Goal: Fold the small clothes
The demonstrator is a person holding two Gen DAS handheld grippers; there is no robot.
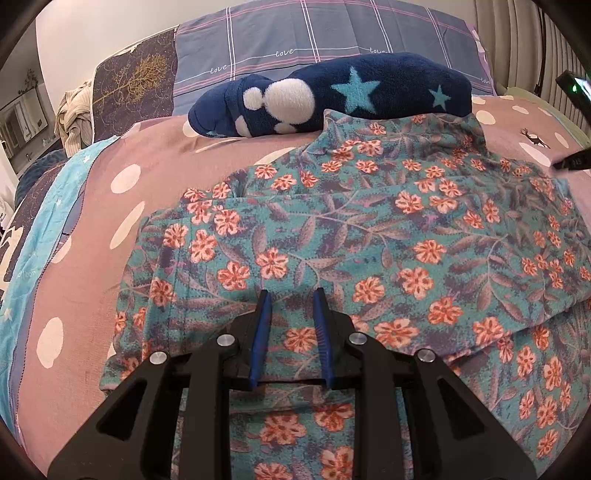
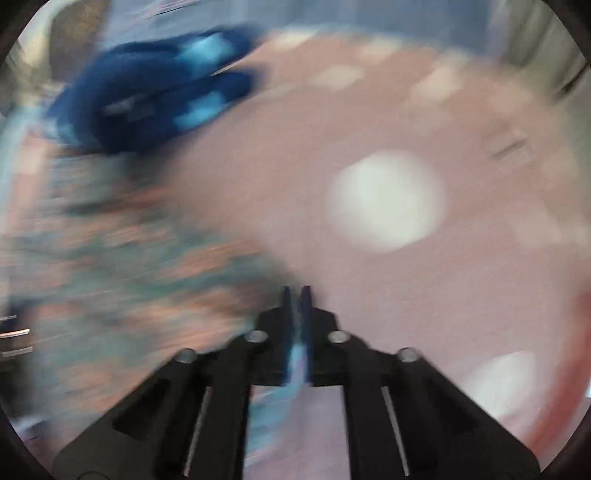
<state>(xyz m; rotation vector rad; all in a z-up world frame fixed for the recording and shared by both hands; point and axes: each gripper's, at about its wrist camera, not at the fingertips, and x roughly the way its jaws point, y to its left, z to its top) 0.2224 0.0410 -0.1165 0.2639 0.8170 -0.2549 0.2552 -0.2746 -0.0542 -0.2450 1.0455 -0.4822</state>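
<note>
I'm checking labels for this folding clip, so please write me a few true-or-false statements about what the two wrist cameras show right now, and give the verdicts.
1. The left gripper is open, its fingers above the floral garment. True.
2. The floral garment lies on a bare wooden table. False: it lies on a pink polka-dot bedsheet.
3. A navy fleece item with light blue stars lies beyond the floral garment, near the plaid pillow. True.
4. The right wrist view is sharp. False: it is heavily motion-blurred.
5. The right gripper is wide open. False: its fingers are nearly together, with something light blue between them; the blur hides what it is.
</note>
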